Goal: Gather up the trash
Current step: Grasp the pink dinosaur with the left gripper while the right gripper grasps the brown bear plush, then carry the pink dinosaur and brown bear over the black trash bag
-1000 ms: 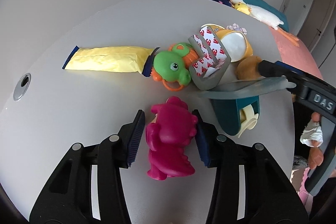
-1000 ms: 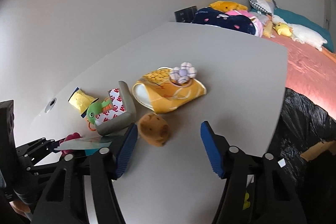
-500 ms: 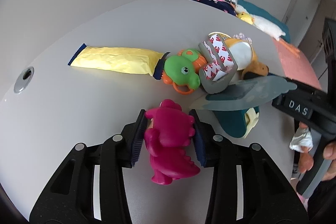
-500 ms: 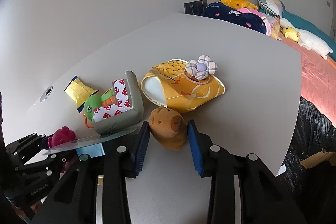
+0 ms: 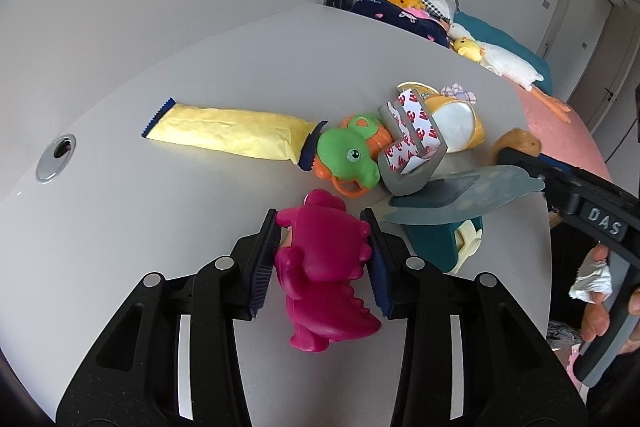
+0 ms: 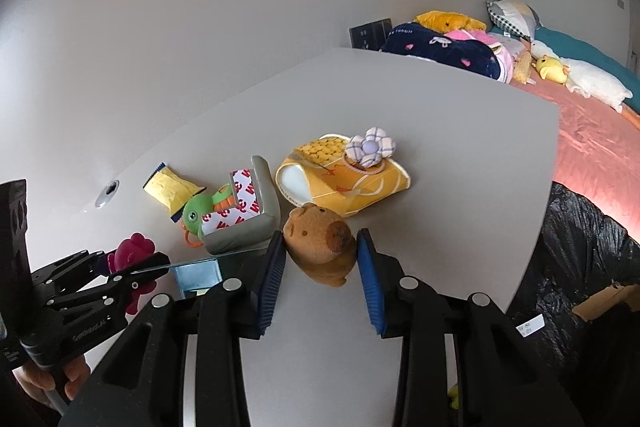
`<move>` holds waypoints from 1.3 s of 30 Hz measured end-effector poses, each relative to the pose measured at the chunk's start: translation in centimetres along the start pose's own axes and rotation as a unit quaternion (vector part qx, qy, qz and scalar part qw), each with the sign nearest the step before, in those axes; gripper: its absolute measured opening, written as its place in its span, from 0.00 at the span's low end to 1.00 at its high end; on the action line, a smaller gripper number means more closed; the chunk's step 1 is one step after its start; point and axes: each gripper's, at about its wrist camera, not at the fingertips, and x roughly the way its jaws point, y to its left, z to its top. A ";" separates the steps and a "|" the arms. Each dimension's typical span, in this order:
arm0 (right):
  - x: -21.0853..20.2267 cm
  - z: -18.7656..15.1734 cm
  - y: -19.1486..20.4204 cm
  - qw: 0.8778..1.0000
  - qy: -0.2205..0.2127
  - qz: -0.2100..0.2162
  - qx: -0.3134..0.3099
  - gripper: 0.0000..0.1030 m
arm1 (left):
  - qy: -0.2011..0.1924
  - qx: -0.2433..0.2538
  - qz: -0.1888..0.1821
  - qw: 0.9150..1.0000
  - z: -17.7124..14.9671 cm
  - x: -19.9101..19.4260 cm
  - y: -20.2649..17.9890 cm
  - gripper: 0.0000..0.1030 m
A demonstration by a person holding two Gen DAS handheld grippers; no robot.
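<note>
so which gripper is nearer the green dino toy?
Left. The left gripper holds the pink dinosaur just in front of the green dino toy; the right gripper, around the brown plush, sits farther off.

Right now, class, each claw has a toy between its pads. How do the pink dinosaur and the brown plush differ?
The pink dinosaur is smooth, glossy plastic; the brown plush is fuzzy fabric. The dinosaur has spiky ridges; the plush is rounded. The dinosaur sits in the left claw, the plush in the right claw. Both are animal toys.
</note>
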 end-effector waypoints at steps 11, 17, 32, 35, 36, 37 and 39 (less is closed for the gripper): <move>-2.8 -0.2 -1.6 1.000 -0.017 0.000 0.017 0.37 | -0.014 -0.008 0.010 1.000 0.0 -1.8 -0.6 0.39; -4.1 -0.8 -2.4 1.000 -0.022 -0.003 0.020 0.37 | -0.021 -0.005 0.004 1.000 0.0 -2.6 -2.2 0.39; -8.0 -2.2 -4.9 0.999 -0.040 -0.018 0.030 0.37 | -0.030 0.009 -0.001 1.000 -0.3 -3.7 -5.7 0.39; -8.6 -2.4 -5.4 0.998 -0.043 -0.019 0.033 0.37 | -0.037 0.012 0.000 0.999 -0.3 -4.4 -6.1 0.39; -8.7 -2.4 -5.6 0.998 -0.043 -0.020 0.034 0.37 | -0.040 0.013 -0.001 0.999 -0.2 -4.6 -6.3 0.39; -8.9 -2.5 -5.8 0.998 -0.045 -0.020 0.036 0.37 | -0.043 0.015 -0.002 0.999 -0.1 -4.8 -6.6 0.39; -9.2 -2.5 -6.1 0.998 -0.047 -0.021 0.039 0.37 | -0.047 0.020 -0.004 0.999 0.1 -5.2 -7.2 0.39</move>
